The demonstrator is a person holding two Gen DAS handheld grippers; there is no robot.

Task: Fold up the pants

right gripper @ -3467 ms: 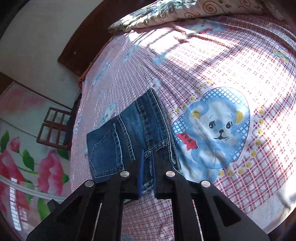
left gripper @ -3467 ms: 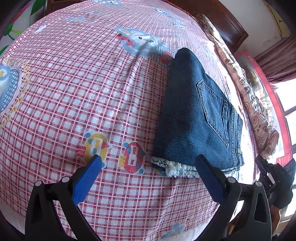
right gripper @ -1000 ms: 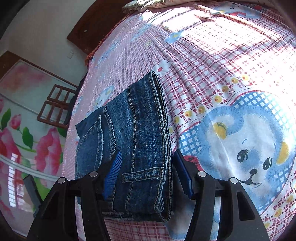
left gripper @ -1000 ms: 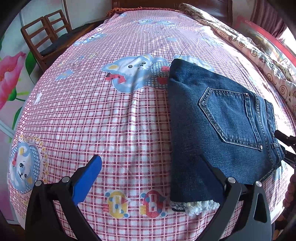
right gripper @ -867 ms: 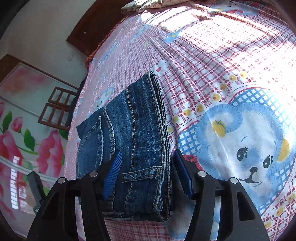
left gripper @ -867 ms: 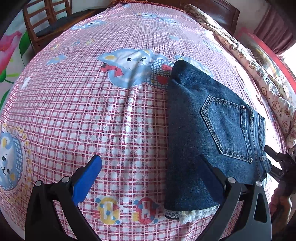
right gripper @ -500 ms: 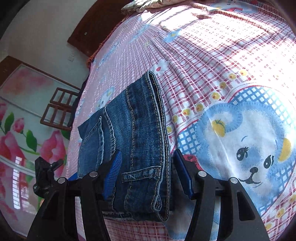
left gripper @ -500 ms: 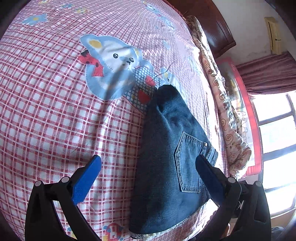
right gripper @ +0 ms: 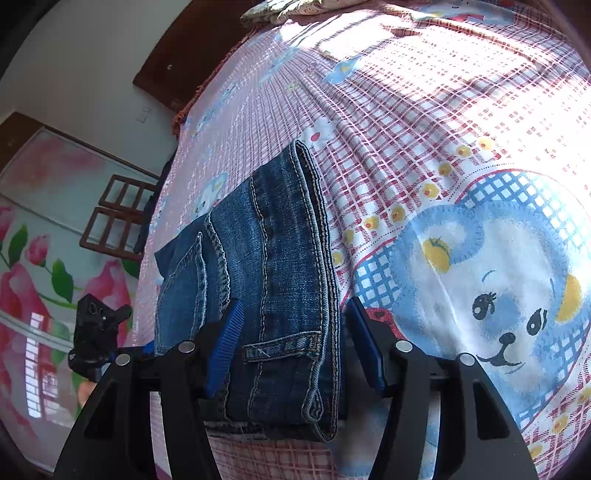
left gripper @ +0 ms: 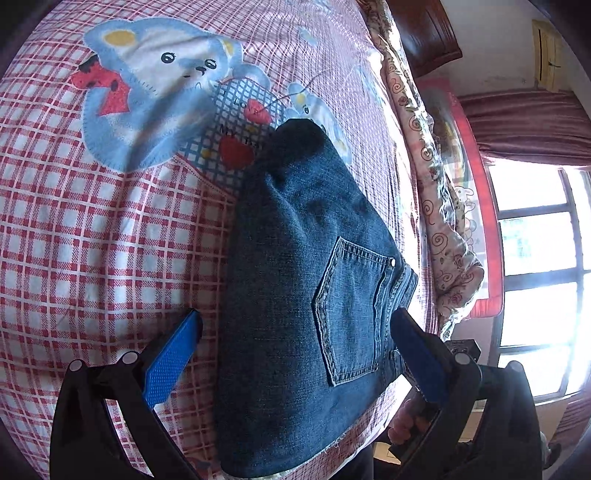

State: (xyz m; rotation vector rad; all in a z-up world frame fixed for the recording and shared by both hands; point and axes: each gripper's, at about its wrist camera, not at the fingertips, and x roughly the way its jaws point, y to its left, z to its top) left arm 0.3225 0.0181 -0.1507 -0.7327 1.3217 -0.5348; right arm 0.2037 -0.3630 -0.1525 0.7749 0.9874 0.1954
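Note:
The blue jeans (left gripper: pixel 306 295) lie folded into a compact stack on the bed, back pocket (left gripper: pixel 351 314) facing up. In the right wrist view the jeans (right gripper: pixel 266 266) show their waistband and a belt loop (right gripper: pixel 280 347) at the near end. My left gripper (left gripper: pixel 295 354) is open, its blue fingers spread on either side of the stack's near end. My right gripper (right gripper: pixel 295 343) is open too, fingers straddling the waistband end without closing on it. The left gripper (right gripper: pixel 96 332) shows small at the far left in the right wrist view.
The bed carries a pink checked sheet (left gripper: pixel 92 240) with blue bear prints (right gripper: pixel 498 288). A swirl-patterned quilt (left gripper: pixel 436 184) lies along one edge by a dark headboard (left gripper: pixel 424 33). A window (left gripper: pixel 539 288) is at right. A wooden chair (right gripper: pixel 118 218) stands beside the bed.
The right gripper went from shut to open around the waistband end and stays there. The left gripper swung over so its open fingers now straddle the stack.

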